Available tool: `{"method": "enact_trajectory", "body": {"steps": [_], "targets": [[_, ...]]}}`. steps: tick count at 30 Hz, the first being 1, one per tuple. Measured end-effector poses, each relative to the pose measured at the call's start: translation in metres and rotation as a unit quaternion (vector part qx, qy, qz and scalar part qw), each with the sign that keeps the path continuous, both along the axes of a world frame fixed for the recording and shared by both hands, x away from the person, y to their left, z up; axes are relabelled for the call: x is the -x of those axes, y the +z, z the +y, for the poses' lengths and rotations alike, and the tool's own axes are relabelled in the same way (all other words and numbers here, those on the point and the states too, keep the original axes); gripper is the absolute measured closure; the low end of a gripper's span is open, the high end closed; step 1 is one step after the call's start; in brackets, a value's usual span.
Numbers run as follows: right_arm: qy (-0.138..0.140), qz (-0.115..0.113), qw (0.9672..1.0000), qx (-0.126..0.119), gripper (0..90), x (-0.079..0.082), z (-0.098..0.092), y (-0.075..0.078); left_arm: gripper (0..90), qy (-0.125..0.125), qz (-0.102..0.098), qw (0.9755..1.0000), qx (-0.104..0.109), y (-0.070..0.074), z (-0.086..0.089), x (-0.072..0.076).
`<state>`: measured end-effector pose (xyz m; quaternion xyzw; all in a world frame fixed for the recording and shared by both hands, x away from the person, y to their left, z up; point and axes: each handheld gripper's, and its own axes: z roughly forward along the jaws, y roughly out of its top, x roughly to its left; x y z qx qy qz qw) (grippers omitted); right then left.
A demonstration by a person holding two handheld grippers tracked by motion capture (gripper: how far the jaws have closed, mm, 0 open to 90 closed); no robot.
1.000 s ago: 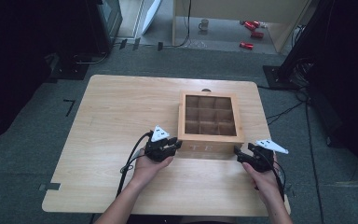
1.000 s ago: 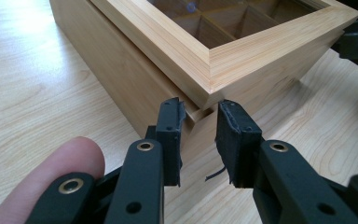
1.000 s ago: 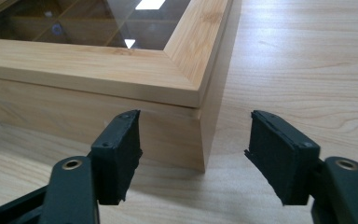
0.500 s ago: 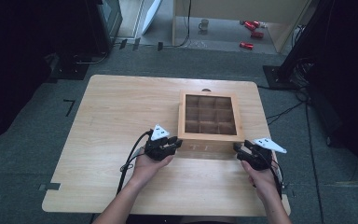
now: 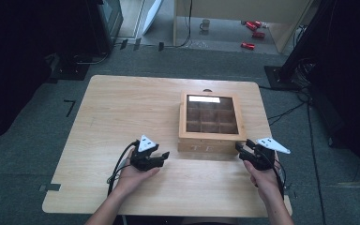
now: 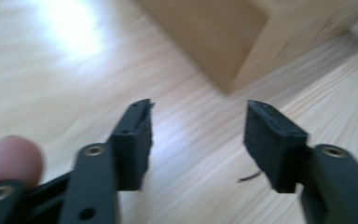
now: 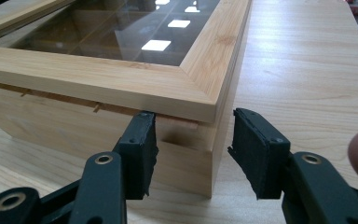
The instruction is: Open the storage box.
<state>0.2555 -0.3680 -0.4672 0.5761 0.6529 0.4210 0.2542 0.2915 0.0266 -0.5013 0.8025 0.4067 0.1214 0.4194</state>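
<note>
A wooden box with a glass lid over a grid of compartments stands shut on the right half of the table. My left gripper lies open on the table a short way left of the box's front left corner, apart from it. In the left gripper view that gripper has nothing between its jaws, and the box corner is ahead. My right gripper is open at the front right corner. In the right gripper view it straddles that corner of the box, one jaw against the lid seam.
The near table edge runs just behind both hands. A black cable trails from the left gripper over the front edge. On the floor beyond the table stand a mug and red cans. Dark equipment flanks both sides.
My left gripper has drawn back from the box, toward the person and a little left. The right gripper and the box have hardly moved.
</note>
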Motion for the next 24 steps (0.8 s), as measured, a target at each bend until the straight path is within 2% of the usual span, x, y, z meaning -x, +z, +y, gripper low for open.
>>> {"method": "enact_trajectory", "body": {"steps": [2, 6, 10, 12, 14, 24], "targets": [[0.000, -0.001, 1.0000, 0.000, 50.2, -0.001, 0.001, 0.002, 35.8, 0.012, 0.005, 0.9999, -0.003, -0.005, 0.011, 0.004], [-0.002, -0.006, 1.0000, 0.005, 49.9, -0.002, 0.002, 0.008, 24.1, 0.028, 0.010, 0.9995, -0.012, -0.009, 0.021, 0.007], [-0.005, -0.010, 0.9999, 0.009, 49.1, -0.004, 0.004, 0.015, 20.0, 0.048, 0.019, 0.9973, -0.052, -0.013, 0.019, 0.007], [-0.005, -0.008, 0.9999, 0.011, 48.0, -0.006, 0.004, 0.018, 18.9, 0.049, 0.009, 0.9955, -0.080, -0.015, 0.013, 0.010], [-0.005, -0.007, 0.9999, 0.012, 46.5, -0.007, 0.004, 0.021, 16.1, 0.048, -0.003, 0.9944, -0.094, -0.017, 0.009, 0.012], [-0.006, -0.021, 0.9996, 0.020, 40.8, -0.015, 0.002, 0.043, 15.6, 0.046, -0.005, 0.9946, -0.093, -0.018, 0.008, 0.014]]}}
